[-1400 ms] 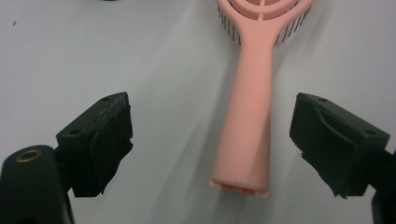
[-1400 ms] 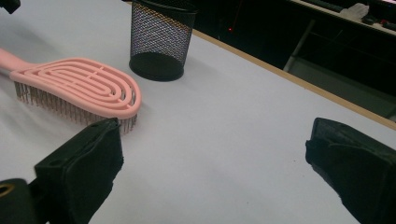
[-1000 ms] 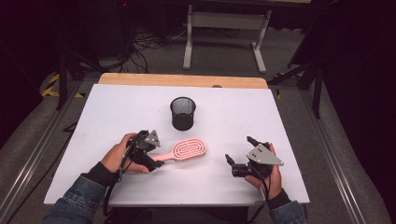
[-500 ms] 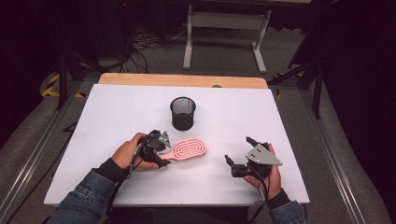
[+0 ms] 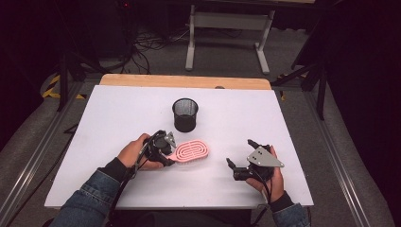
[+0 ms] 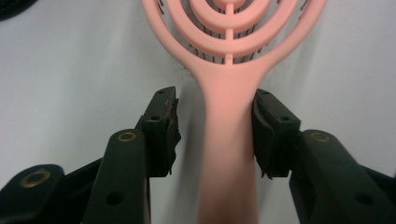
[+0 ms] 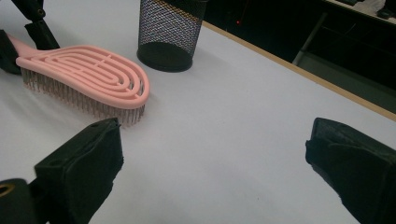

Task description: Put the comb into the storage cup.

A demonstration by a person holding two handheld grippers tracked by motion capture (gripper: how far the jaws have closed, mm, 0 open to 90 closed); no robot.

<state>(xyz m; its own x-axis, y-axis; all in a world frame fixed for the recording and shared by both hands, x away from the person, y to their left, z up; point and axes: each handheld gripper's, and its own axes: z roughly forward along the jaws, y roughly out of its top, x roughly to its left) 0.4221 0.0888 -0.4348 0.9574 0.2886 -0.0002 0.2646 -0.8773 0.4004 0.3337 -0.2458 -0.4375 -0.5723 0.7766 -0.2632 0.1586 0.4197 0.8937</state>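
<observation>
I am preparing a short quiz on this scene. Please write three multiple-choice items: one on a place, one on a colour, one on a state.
1. Where is the brush?
A. inside the cup
B. flat on the table, nearer the person than the cup
C. on the floor

2. What colour is the cup?
A. black
B. pink
C. white

3. How does the right gripper stand?
A. shut on the brush
B. shut on the cup
C. open, holding nothing

Answers:
1 B: it lies bristles down on the white table, in front of the cup.
2 A: its mesh is black.
3 C: its jaws stand wide apart over bare table.
</observation>
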